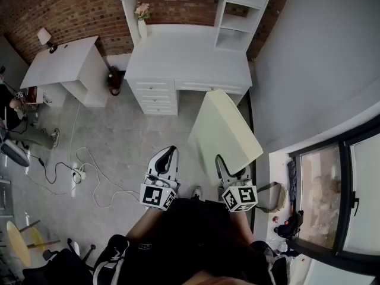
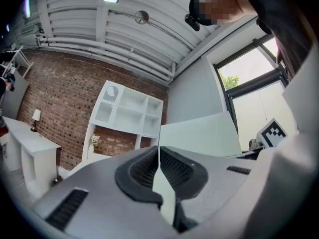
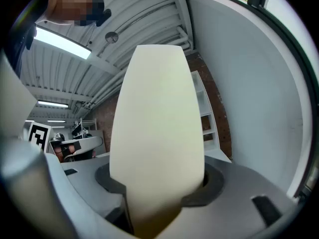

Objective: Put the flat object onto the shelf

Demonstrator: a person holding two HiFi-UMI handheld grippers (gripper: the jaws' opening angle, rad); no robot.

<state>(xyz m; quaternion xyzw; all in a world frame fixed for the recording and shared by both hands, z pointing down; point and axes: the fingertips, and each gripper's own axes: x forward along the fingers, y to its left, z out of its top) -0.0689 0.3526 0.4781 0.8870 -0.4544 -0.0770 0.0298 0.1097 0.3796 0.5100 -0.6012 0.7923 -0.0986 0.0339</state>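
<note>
The flat object (image 1: pixel 225 132) is a large cream panel, held tilted up in front of me. My right gripper (image 1: pixel 223 162) is shut on its near edge. In the right gripper view the panel (image 3: pixel 157 128) fills the middle and both jaws of the right gripper (image 3: pixel 157 203) press on it. My left gripper (image 1: pixel 168 154) hangs beside it, apart from the panel, shut with nothing between its pads; its own view shows the left gripper (image 2: pixel 159 169) jaws together. The white shelf unit (image 1: pixel 238 15) stands ahead over a desk, also seen as the shelf unit (image 2: pixel 125 108).
A white desk with drawers (image 1: pixel 190 64) stands under the shelf, with a flower vase (image 1: pixel 142 24) on it. A second white desk (image 1: pixel 59 64) is at the left. Cables and a power strip (image 1: pixel 77 174) lie on the floor. A grey wall (image 1: pixel 320 58) and window (image 1: pixel 338 195) run along the right.
</note>
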